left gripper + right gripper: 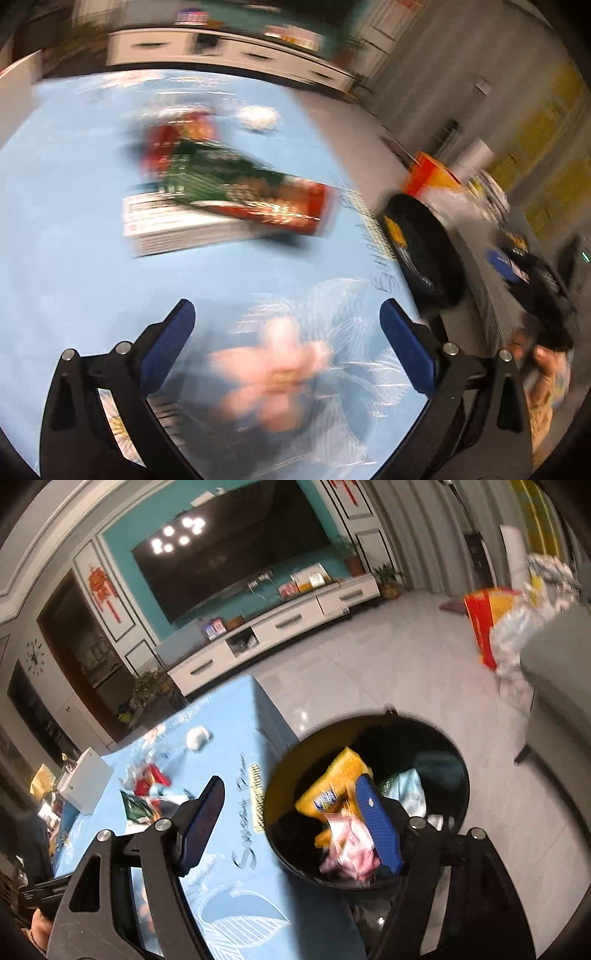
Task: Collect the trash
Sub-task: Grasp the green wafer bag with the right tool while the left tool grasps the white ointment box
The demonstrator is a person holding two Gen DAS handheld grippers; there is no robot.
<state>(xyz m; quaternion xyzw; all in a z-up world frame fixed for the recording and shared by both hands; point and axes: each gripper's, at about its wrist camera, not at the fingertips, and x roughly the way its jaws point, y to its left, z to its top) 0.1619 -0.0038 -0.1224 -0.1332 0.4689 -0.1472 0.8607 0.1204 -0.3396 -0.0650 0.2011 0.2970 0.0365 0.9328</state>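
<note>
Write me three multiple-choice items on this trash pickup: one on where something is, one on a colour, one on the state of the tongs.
1. Where is the black bin?
A. On the blue tablecloth
B. On the floor beside the table
C. Under the TV cabinet

2. What colour is the box lying in the bin?
A. Yellow
B. Purple
C. White

3. How do the right tongs stand?
A. Shut on a wrapper
B. Shut on nothing
C. Open, holding nothing

Answers:
1. B, the right wrist view shows the bin on the grey floor at the edge of the blue tablecloth.
2. A, the yellow box leans inside it above a pink wrapper.
3. C, the two blue pads are wide apart over the bin, with nothing gripped between them.
</note>
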